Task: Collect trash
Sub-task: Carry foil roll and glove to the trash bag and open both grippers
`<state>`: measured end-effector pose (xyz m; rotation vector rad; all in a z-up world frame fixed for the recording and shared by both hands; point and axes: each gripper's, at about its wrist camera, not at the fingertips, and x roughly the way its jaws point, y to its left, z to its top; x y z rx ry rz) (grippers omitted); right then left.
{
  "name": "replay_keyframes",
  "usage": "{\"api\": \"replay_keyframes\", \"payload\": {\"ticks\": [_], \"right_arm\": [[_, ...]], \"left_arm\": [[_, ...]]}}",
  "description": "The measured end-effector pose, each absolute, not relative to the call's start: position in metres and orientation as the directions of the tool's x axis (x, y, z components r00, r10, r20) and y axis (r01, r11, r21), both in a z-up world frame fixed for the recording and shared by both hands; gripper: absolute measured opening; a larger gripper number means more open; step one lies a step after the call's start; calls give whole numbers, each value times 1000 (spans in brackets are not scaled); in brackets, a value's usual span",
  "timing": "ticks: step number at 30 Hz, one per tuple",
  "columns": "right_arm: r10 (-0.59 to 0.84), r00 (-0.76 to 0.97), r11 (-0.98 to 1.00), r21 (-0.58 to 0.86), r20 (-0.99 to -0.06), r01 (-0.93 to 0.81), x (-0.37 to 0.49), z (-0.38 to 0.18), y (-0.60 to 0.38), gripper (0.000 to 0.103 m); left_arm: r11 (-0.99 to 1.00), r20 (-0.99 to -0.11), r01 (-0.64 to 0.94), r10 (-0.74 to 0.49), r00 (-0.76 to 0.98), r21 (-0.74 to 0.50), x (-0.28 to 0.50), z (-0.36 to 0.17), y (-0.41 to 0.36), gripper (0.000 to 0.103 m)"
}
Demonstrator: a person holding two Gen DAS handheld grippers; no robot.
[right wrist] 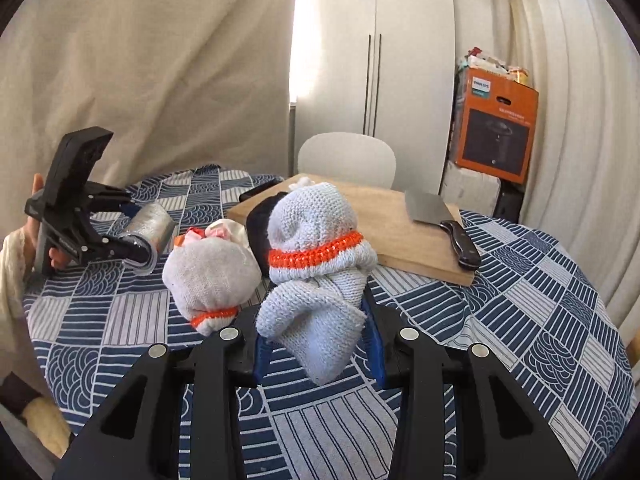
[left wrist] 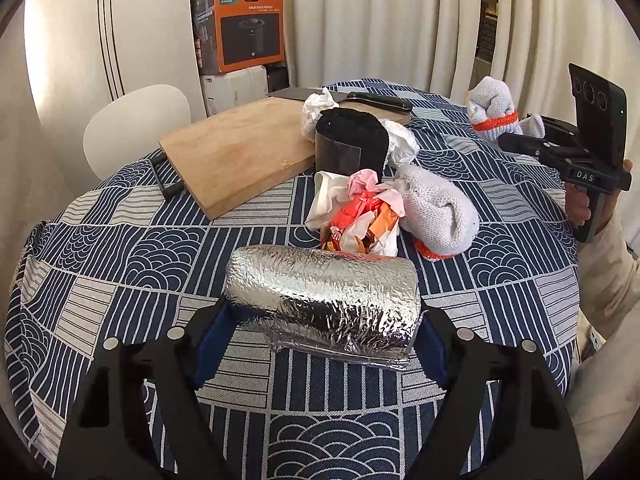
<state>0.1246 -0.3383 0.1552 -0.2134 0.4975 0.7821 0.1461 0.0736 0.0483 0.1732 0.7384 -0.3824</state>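
My left gripper [left wrist: 324, 320] is shut on a silver foil-wrapped roll [left wrist: 324, 292], held sideways just above the tablecloth; it also shows in the right wrist view [right wrist: 150, 226]. My right gripper [right wrist: 316, 344] is shut on a grey knitted glove with an orange band [right wrist: 316, 256], lifted off the table; the same glove shows in the left wrist view [left wrist: 494, 108]. A second grey glove [left wrist: 436, 212] lies on the table beside crumpled orange and pink wrappers [left wrist: 360, 216]. White crumpled paper [left wrist: 320, 106] sits around a black cup [left wrist: 352, 144].
A wooden cutting board [right wrist: 400, 232] with a cleaver [right wrist: 440, 216] lies at the far side of the round table with its blue patterned cloth [left wrist: 120, 264]. A white chair [right wrist: 346, 158], cupboard and orange box [right wrist: 496, 124] stand behind.
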Motion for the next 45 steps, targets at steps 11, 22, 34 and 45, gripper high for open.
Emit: {"api": "replay_keyframes", "payload": {"ticks": [11,22,34,45], "right_arm": [[602,610,658,-112,-515,-744,100,158,-329,35],[637,607,636,-121,-475,-762,51,163,-344,36],[711,588,622,-46,-387,-782,-7,160,-392,36],[760,518,572,26,-393,-820,-47,134,-419,36]], "left_arm": [[912,-640,408,-293,711,35,103,61,57,77],[906,-576,417,-305,758,68,55,70,26,77],[887,-501,457,-367,784,66,-7,57,-16,77],[858,-466,511,-433,771,49,-49,36,-52,77]]}}
